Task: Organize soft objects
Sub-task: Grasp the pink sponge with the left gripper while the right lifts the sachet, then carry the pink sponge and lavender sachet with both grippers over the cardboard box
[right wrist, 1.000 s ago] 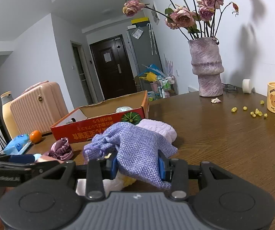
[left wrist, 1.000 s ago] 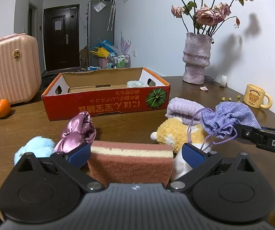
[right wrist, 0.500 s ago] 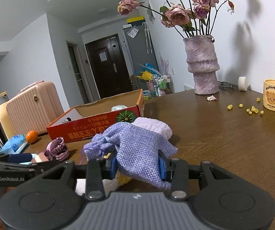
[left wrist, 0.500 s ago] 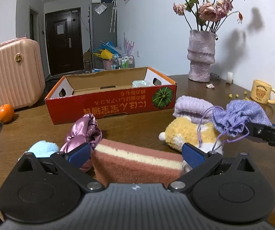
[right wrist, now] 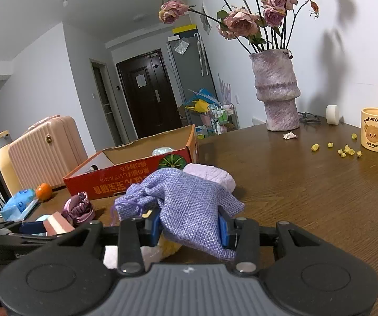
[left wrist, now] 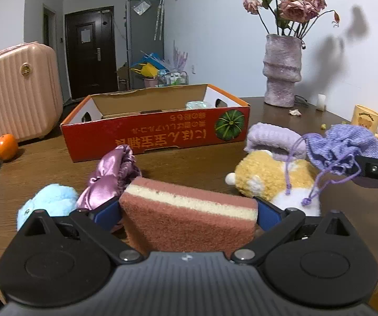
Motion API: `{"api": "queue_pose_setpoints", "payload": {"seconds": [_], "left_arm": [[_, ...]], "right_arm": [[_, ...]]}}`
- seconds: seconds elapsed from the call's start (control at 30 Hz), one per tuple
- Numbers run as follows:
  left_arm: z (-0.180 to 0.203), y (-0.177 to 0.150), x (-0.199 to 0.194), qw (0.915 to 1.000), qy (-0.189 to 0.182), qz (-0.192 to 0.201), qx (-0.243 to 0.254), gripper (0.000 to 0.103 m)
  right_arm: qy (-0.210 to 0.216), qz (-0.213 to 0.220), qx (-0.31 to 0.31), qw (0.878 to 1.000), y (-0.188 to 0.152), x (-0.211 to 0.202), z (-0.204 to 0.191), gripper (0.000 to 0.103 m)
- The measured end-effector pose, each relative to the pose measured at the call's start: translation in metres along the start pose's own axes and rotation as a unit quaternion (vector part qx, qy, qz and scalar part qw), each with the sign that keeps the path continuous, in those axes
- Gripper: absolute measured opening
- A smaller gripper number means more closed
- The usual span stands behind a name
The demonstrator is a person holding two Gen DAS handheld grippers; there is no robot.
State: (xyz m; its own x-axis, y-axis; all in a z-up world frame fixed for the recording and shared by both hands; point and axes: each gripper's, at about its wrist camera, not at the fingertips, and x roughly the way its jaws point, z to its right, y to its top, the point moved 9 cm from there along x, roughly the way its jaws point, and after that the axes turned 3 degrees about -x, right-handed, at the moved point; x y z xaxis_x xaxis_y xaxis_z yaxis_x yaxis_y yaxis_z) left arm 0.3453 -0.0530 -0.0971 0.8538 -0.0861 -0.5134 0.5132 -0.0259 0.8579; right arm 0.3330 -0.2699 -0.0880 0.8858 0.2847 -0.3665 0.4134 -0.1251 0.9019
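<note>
Left tool (left wrist: 189,208) clamped on sponge (left wrist: 189,210), right tool (right wrist: 191,226) pinching purple pouch (right wrist: 189,205), both lifted off counter (right wrist: 307,197) (probably bound for open box (left wrist: 152,129) ahead, just beyond).

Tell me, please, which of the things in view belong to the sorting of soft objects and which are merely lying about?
Belong to the job:
sponge, held in the left tongs
purple pouch, held in the right tongs
red box
satin scrunchie
blue plush
yellow plush
lilac knit

Just lying about:
vase
bear mug
orange
pink suitcase
</note>
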Motion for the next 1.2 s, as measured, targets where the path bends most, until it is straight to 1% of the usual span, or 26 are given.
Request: {"api": "queue_pose_setpoints", "payload": {"seconds": [0.17,0.4,0.57,0.77,1.0,1.2], "left_arm": [[-0.004,0.002,-0.001,0.9999,0.005,0.007,-0.007,0.101],[0.001,0.010,-0.019,0.9991,0.005,0.043,0.001,0.101],[-0.002,0.020,-0.032,0.9979,0.007,0.064,-0.008,0.101],[-0.011,0.035,-0.044,0.9960,0.009,0.086,-0.024,0.101],[-0.025,0.052,-0.053,0.9928,0.015,0.109,-0.047,0.101],[-0.043,0.070,-0.056,0.9890,0.023,0.127,-0.072,0.101]], "right_arm": [[-0.001,0.004,0.002,1.000,0.000,0.000,0.000,0.040],[-0.001,0.014,-0.006,1.000,0.001,-0.001,-0.003,0.040],[0.003,0.034,-0.016,0.999,0.007,-0.004,-0.009,0.040],[0.002,0.036,-0.038,0.999,0.014,0.002,-0.022,0.040],[0.011,0.058,-0.052,0.997,0.036,0.008,-0.041,0.040],[0.019,0.074,-0.049,0.996,0.053,0.021,-0.053,0.040]]}}
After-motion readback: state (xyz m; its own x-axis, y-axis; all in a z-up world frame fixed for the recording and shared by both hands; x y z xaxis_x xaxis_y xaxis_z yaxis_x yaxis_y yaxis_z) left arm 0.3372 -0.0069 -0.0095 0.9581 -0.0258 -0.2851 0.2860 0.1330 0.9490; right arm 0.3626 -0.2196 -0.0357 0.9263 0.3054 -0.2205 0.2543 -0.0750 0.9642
